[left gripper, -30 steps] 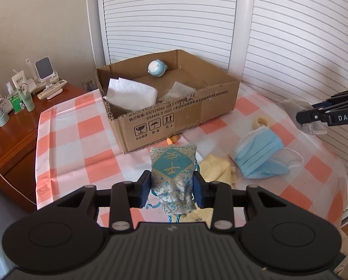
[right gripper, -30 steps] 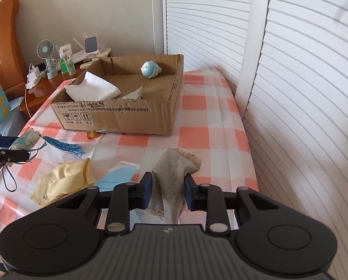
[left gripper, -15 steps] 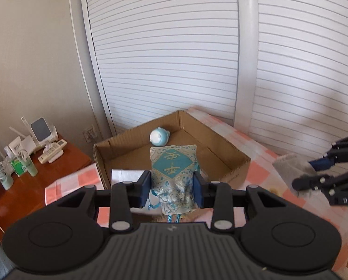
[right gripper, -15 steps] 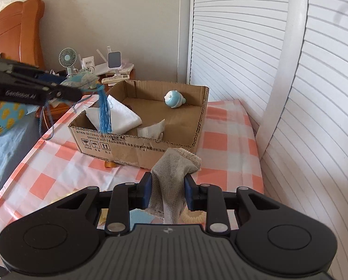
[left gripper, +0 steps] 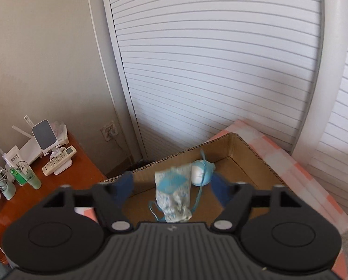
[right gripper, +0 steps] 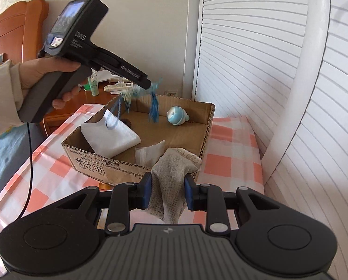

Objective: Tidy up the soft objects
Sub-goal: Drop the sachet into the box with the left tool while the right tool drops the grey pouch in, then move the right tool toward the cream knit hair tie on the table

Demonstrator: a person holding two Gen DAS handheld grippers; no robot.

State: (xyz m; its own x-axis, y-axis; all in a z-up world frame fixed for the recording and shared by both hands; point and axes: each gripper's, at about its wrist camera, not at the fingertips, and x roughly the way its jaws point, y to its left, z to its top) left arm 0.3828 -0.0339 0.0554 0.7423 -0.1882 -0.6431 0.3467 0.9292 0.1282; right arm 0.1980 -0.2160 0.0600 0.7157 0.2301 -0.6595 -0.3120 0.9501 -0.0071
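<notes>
The left gripper (left gripper: 172, 187) is above the cardboard box (left gripper: 248, 154), and its fingers are spread wide, with the brocade sachet (left gripper: 173, 194) loose in the gap between them, touching neither pad. The sachet shows blurred, its long axis running roughly up and down in the left wrist view, blue cord looping off both sides. Straight beneath and beyond it lies the box floor, with the little blue plush toy (left gripper: 203, 172) just beside the sachet toward the far wall. From the right wrist view the sachet's blue tassel (right gripper: 154, 108) dangles just under the left gripper's tip, over the open box (whether the sachet is already falling or only slack, I cannot tell).

The right gripper (right gripper: 167, 192) sits just short of the box's near wall, fingers narrowed tight on the grey mesh cloth (right gripper: 171, 175), which drapes below the pads. The box (right gripper: 201, 140) opens directly ahead of it, with a white folded cloth (right gripper: 111, 137) and a tissue (right gripper: 149, 155) already inside. My read: this hand needs a short push forward over the near rim before letting go.
</notes>
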